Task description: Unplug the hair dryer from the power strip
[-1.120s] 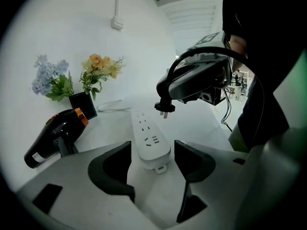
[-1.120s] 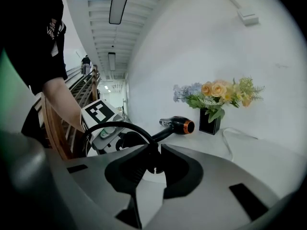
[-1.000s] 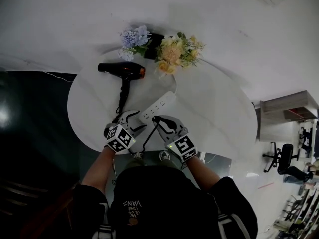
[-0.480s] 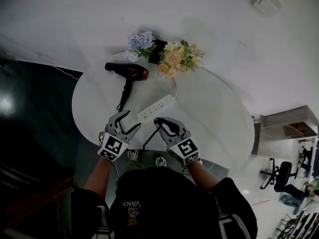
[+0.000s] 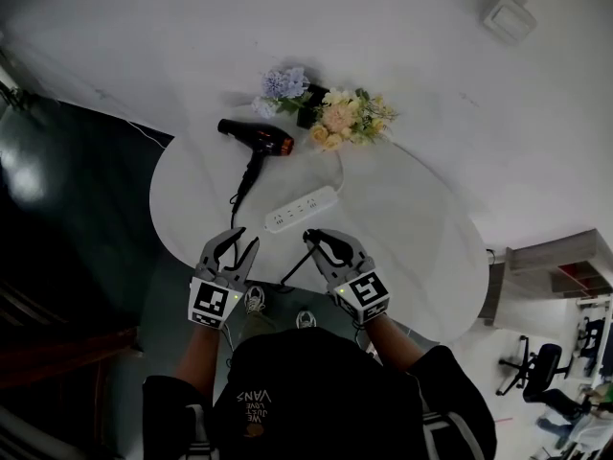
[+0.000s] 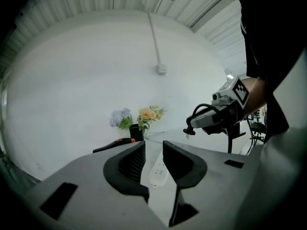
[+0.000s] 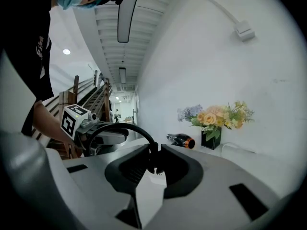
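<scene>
Rt gripper is held in the air just off the near side of the long white power strip. Its fingers are clamped narrow on the black plug, whose pins are seen bare underneath, clear of the strip. A black cord is looped up and over from the plug, then dropped past the edge of the round white desk.

Lt gripper is raised left of the strip's near end, apart from it. Its fingers are closing w/ nothing between them; only the strip is glimpsed through the gap, farther off.

The strip is laid flat mid-desk. Beyond it and to the left, the black hair dryer with orange nozzle ring is lying on its side. Behind the strip, at the far rim, a bouquet of blue and peach flowers in a black vase is standing upright.
</scene>
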### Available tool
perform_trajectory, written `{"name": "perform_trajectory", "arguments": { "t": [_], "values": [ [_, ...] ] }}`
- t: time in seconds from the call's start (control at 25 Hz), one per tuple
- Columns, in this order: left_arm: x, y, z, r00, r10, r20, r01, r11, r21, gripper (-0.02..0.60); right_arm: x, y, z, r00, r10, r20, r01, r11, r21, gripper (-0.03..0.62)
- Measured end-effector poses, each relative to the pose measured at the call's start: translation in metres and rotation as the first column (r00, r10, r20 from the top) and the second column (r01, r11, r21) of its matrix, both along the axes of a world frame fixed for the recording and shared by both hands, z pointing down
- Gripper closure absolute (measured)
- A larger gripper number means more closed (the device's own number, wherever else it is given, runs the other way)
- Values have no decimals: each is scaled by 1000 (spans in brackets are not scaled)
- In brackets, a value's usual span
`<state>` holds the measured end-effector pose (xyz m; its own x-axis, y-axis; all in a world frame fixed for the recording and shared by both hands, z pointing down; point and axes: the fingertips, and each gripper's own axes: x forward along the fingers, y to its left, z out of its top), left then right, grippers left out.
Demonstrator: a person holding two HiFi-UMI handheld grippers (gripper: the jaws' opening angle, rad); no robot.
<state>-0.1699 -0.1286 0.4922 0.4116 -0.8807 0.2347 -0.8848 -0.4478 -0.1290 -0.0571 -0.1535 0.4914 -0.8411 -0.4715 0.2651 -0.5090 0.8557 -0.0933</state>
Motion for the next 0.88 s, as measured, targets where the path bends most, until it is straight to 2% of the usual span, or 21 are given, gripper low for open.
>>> {"name": "perform_trajectory", "arguments": {
  "t": [0.32,0.6,0.88],
  "values": [
    [6,32,-15,993,-114,-32,115,992,47,540,21,12,-10,1000,-8,16,8,1000,12,500],
    [17,59,-26,981,-180,-74,185,980,69,555,41,24,-19,999,-22,34,22,1000,0,500],
    [34,84,-37,965,-239,-105,248,965,85,563,56,36,-19,996,-64,64,62,998,29,500]
  ]
}}
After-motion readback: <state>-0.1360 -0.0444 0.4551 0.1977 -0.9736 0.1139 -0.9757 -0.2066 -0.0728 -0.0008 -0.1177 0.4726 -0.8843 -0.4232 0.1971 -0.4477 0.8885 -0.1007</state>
